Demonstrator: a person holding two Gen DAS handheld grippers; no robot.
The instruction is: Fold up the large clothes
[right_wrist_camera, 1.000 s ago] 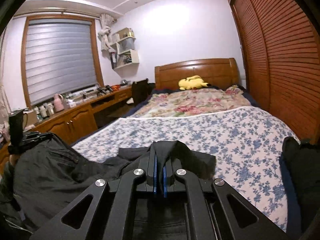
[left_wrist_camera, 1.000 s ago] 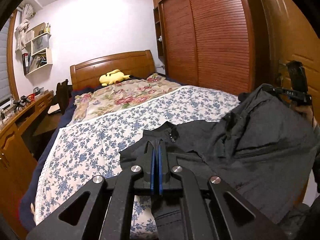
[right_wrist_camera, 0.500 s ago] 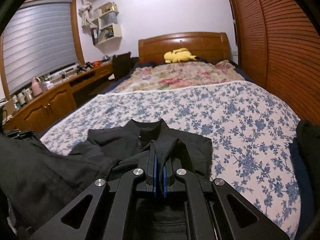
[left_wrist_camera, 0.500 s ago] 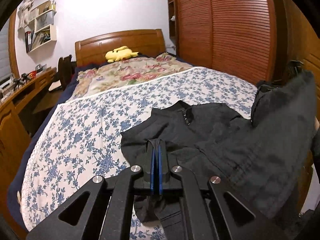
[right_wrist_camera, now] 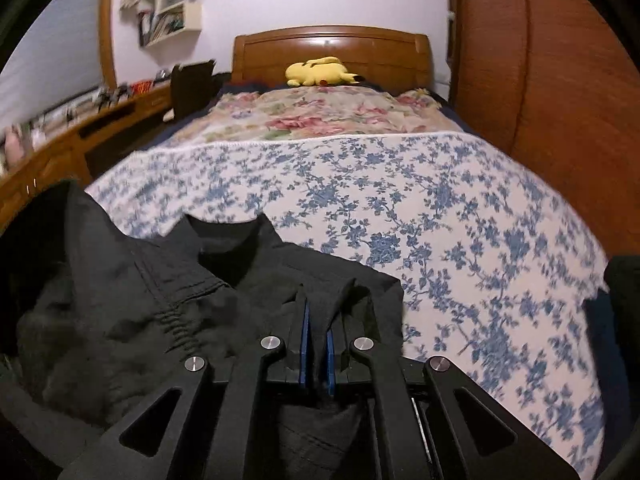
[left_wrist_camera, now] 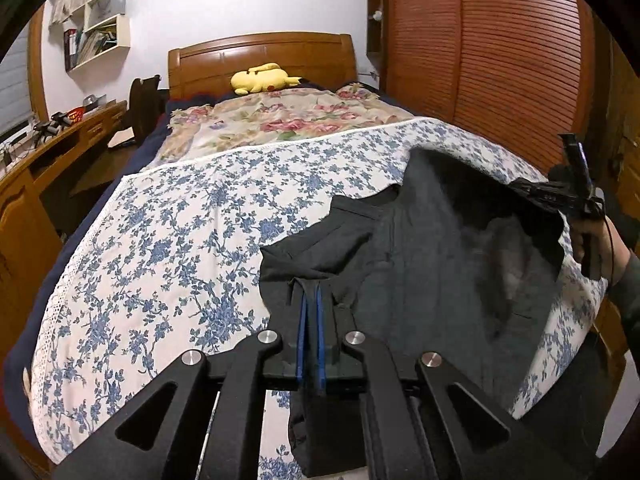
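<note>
Matt black cloth on the jacket point(right_wrist_camera: 168, 280), softly creased, with stitched seams. The left gripper point(left_wrist_camera: 311, 300) is matt black plastic with blue pads and shiny metal bolts; the right gripper point(right_wrist_camera: 316, 312) matches. Printed cotton-like bedspread point(left_wrist_camera: 180, 232), lace-edged. Glossy varnished wood headboard point(right_wrist_camera: 332, 46), ribbed wood wardrobe point(left_wrist_camera: 500, 60), fuzzy yellow plush point(left_wrist_camera: 264, 77).

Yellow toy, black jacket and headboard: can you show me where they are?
Yellow toy point(right_wrist_camera: 320, 72), right wrist view, on its body.
Black jacket point(left_wrist_camera: 432, 264), left wrist view, on the spread cloth.
Headboard point(left_wrist_camera: 256, 50), left wrist view, on the wooden panel.
</note>
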